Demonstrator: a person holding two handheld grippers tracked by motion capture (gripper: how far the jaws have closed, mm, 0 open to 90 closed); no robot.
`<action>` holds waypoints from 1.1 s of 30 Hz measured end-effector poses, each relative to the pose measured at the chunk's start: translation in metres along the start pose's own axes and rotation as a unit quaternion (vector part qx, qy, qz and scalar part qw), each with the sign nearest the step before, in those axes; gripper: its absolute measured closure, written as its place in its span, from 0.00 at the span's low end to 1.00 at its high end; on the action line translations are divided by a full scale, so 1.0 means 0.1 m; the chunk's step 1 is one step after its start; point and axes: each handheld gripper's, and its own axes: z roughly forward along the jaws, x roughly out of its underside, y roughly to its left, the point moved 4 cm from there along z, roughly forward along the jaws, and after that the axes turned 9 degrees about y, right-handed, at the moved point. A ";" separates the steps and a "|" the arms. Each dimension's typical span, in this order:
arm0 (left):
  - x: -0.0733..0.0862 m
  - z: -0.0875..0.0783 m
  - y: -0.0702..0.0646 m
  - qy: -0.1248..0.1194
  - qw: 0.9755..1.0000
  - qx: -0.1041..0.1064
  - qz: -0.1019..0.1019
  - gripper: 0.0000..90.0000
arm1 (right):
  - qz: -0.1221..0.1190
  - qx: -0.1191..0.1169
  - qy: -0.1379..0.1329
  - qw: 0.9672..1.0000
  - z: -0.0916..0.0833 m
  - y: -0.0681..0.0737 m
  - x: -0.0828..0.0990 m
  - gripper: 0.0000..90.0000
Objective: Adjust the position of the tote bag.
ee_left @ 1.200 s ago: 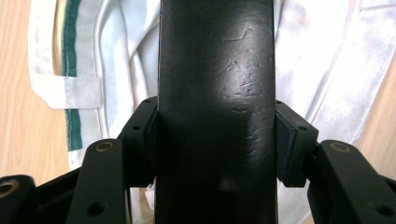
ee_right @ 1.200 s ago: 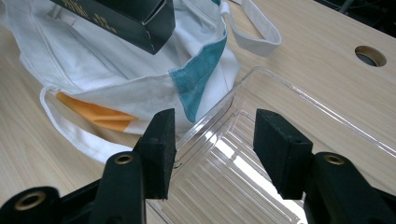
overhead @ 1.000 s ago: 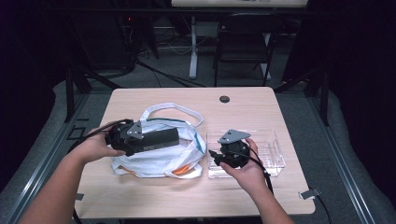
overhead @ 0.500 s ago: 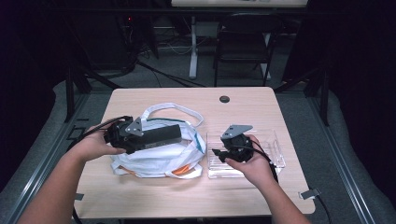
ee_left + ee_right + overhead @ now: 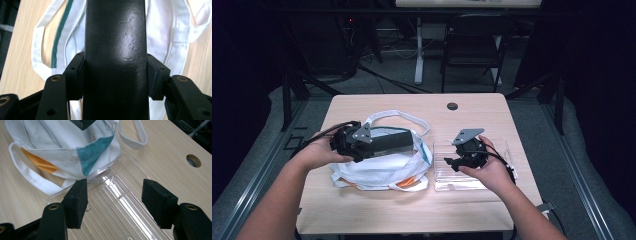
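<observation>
High view shows your left gripper [image 5: 377, 144] clamped on a long black box [image 5: 393, 142] whose length runs straight out over the cloth bag [image 5: 382, 170], while your right gripper [image 5: 451, 164] hangs open and empty above the clear tray [image 5: 502, 150].

Black two-jaw grippers [image 5: 451, 163] with brass screws, square fingers [image 5: 75, 200], grey three-cornered plates, trailing black cables.

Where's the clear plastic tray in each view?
High view: clear plastic tray right of centre on the table, beside the cloth bag.
Left gripper view: not in it.
Right gripper view: tray centre to bottom, behind the open pads of the right hand-held gripper.
Shared landmark: the cloth bag.
</observation>
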 end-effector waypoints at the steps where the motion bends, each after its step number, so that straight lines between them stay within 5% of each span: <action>1: -0.01 0.00 0.00 -0.001 1.000 -0.001 0.000 0.49 | 0.000 -0.003 -0.001 1.000 -0.01 -0.01 -0.01 0.42; 9: -0.15 -0.03 0.00 -0.008 1.000 0.002 0.007 0.49 | -0.016 -0.040 0.002 0.999 -0.06 -0.09 -0.11 0.40; 21: -0.40 -0.07 -0.01 -0.017 1.000 0.006 0.025 0.49 | -0.061 -0.050 -0.004 0.997 -0.20 -0.14 -0.33 0.40; 27: -0.55 -0.05 -0.03 -0.026 0.999 0.010 0.034 0.49 | -0.143 -0.017 0.019 0.989 -0.21 -0.13 -0.40 0.35; 33: -0.69 -0.04 -0.06 -0.032 0.998 0.014 0.043 0.49 | -0.177 -0.007 0.021 0.984 -0.21 -0.10 -0.48 0.30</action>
